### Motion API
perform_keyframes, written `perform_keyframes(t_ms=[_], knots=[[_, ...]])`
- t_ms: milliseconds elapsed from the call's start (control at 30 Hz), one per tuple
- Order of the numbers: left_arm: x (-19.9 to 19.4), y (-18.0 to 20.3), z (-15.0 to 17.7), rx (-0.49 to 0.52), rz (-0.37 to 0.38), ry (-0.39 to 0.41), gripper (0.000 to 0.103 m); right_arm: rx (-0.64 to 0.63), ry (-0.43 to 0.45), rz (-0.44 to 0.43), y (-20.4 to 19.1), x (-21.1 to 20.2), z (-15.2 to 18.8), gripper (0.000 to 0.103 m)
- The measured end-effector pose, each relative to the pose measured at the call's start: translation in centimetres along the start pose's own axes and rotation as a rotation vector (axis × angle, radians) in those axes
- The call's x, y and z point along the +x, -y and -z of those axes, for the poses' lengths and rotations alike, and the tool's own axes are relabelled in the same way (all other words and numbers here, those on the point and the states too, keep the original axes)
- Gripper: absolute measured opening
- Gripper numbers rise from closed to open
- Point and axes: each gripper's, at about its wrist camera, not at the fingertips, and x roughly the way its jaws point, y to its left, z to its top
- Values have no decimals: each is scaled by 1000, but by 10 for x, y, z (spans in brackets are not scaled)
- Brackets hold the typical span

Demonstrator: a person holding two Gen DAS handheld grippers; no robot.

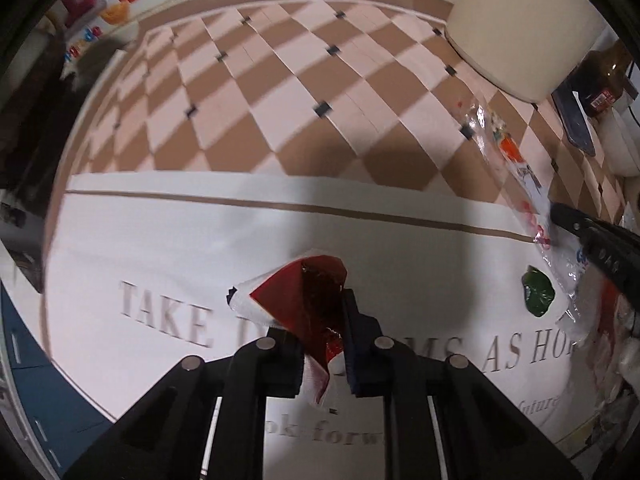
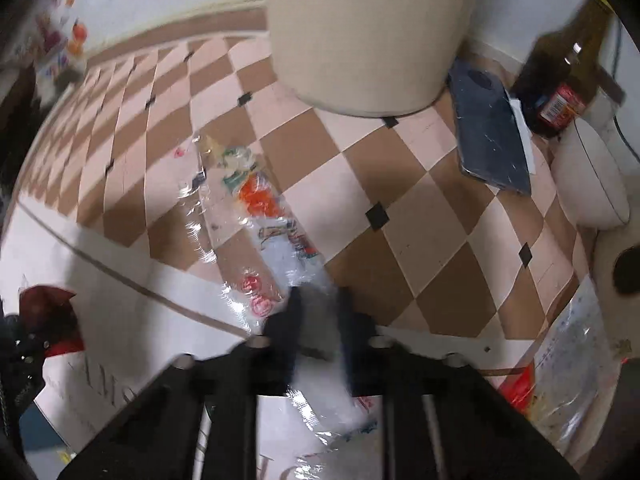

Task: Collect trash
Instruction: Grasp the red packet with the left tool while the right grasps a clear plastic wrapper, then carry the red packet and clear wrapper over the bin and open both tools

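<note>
Red wrapper (image 1: 316, 304) upright between pinching left fingers (image 1: 360, 344); clear wrapper (image 2: 260, 216) lengthwise, right fingers (image 2: 352, 320) pinching

Both grippers point steeply down toward the floor. The left gripper (image 1: 320, 320) has its two black fingers (image 1: 360, 340) drawn in tight, clamped on a red and white wrapper (image 1: 304, 300) that sticks out ahead of the tips. The right gripper (image 2: 318, 312) (blurred in its own view) has its fingers pinched on a clear printed plastic bag (image 2: 260, 216), and shows at the edge of the left view.
</note>
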Motion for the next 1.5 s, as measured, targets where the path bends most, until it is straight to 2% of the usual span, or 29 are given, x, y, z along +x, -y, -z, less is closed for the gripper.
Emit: perform_keyframes(t_ms=[67, 167, 333, 367, 433, 467, 567, 667, 833, 1033, 1133, 1200, 1367, 1500], knots=[[-7, -1, 4, 28, -44, 32, 12, 70, 8, -43, 9, -1, 2, 0], [-19, -4, 13, 21, -41, 54, 12, 126, 60, -79, 14, -18, 8, 0], [-52, -16, 33, -10, -4, 107, 12, 190, 158, -141, 15, -63, 23, 0], [-58, -11, 25, -14, 7, 118, 12, 200, 181, -150, 15, -73, 25, 0], [-77, -13, 36, -16, 29, 146, 12, 218, 225, -160, 16, -99, 32, 0], [-80, -9, 29, -13, 38, 158, 12, 222, 235, -163, 13, -112, 40, 0], [-97, -24, 41, -6, 60, 196, 12, 242, 278, -172, 9, -149, 57, 0], [-115, -41, 66, 11, 83, 232, 12, 253, 308, -171, 0, -179, 87, 0], [-131, -69, 124, 64, 99, 253, 12, 266, 337, -149, -38, -224, 163, 0], [-124, -95, 199, 143, 114, 195, 12, 307, 285, -128, -90, -241, 264, 0], [-104, -101, 230, 175, 103, 131, 12, 337, 228, -130, -116, -235, 319, 0], [-85, -103, 247, 185, 94, 82, 12, 346, 191, -139, -127, -225, 342, 0], [-19, -103, 285, 180, 68, -57, 12, 342, 71, -162, -152, -183, 395, 0], [56, -106, 301, 127, 49, -167, 12, 346, -42, -195, -160, -115, 422, 0]])
